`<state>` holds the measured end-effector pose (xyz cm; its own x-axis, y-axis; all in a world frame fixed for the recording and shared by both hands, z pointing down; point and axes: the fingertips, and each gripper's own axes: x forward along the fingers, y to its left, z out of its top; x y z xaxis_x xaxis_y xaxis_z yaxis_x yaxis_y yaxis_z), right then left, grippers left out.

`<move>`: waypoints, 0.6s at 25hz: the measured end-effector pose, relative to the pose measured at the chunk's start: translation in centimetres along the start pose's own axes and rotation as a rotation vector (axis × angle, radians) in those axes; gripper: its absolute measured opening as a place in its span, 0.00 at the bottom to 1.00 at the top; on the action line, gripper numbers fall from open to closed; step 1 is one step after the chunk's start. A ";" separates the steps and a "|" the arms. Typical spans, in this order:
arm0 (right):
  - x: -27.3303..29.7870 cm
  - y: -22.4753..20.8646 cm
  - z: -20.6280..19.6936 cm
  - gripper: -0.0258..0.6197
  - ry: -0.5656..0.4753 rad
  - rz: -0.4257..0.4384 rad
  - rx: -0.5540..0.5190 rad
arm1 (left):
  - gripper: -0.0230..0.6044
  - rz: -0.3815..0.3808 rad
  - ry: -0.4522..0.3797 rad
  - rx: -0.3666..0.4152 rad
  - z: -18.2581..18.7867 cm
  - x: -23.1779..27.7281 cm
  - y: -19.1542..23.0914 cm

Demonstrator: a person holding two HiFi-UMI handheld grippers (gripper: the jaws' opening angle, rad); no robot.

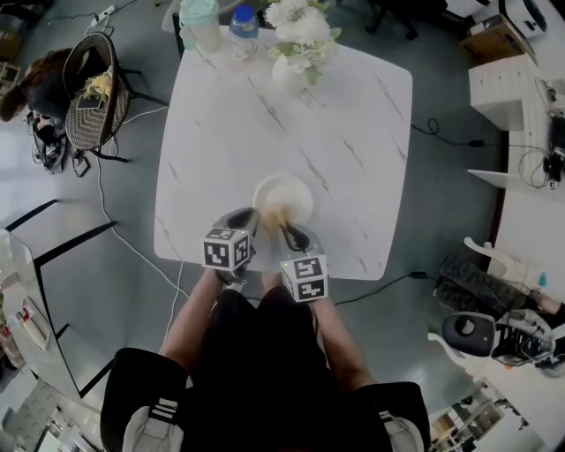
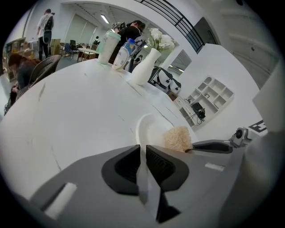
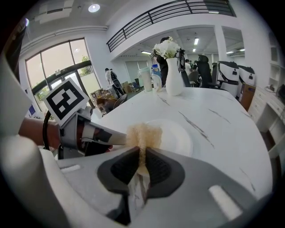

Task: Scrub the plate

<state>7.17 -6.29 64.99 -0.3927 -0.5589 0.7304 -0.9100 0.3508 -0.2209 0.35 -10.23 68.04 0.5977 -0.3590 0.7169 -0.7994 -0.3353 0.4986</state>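
A white plate lies near the front edge of the white marble table. In the left gripper view, the plate's near rim runs between the jaws of my left gripper, which is shut on it. My right gripper is shut on a tan fibrous scrubber. The scrubber rests on the near part of the plate. In the head view, the left gripper and right gripper meet at the plate's near rim, with the scrubber between them.
At the table's far edge stand a white vase of flowers, a pale cup and a bottle. A wicker chair stands off the far left corner. Cables cross the floor on both sides.
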 end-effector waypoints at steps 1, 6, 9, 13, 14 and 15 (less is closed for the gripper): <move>-0.2 -0.3 0.0 0.11 -0.001 -0.006 0.004 | 0.11 0.000 0.000 0.001 0.0 0.0 0.0; -1.0 -2.0 -0.3 0.11 -0.003 -0.045 0.031 | 0.11 0.003 -0.002 0.004 0.0 0.0 -0.1; -1.6 -3.0 -0.4 0.11 -0.006 -0.069 0.041 | 0.11 0.004 -0.004 0.005 0.0 -0.1 -0.1; -2.1 -4.0 -0.4 0.11 -0.010 -0.094 0.055 | 0.11 0.004 -0.003 0.003 0.0 -0.1 -0.1; -2.2 -4.3 -0.5 0.11 -0.011 -0.100 0.060 | 0.11 0.004 -0.002 0.003 0.0 -0.1 -0.1; -2.2 -4.5 -0.5 0.11 -0.012 -0.104 0.065 | 0.11 0.004 -0.002 0.003 0.0 0.0 -0.1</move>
<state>12.22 -6.25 64.68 -0.2972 -0.5986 0.7439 -0.9524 0.2415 -0.1861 0.39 -10.21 67.94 0.5944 -0.3625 0.7178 -0.8017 -0.3368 0.4938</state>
